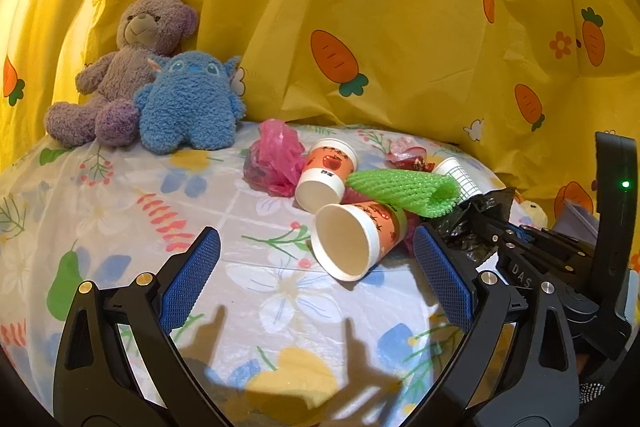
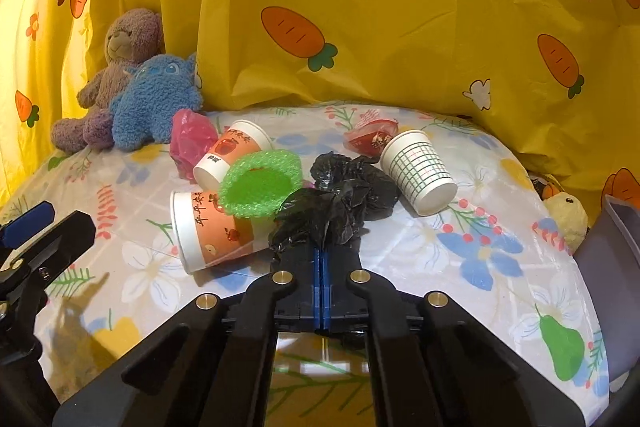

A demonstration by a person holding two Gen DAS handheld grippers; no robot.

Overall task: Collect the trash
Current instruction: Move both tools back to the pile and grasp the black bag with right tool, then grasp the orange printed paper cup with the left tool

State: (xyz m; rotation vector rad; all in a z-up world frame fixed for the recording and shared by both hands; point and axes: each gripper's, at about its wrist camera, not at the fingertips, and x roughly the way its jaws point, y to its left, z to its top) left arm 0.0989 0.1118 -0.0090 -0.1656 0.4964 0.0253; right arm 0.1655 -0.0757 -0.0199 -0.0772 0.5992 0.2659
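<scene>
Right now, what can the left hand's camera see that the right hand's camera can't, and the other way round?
Only the left camera shows the open left gripper head-on.

Only the right camera shows the right gripper shut on the black bag, the whole checked cup, and a green pear print.

Both show the teddy bear, blue plush, pink bag, green foam net and two orange cups.

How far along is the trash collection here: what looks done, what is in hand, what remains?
Done: nothing visibly collected yet. In hand: the right tongs are shut on the crumpled black plastic bag; the left tongs are open, empty. Left: two apple-print paper cups, the grid-print cup, green foam net, pink bag and red wrapper lie on the tablecloth.
</scene>
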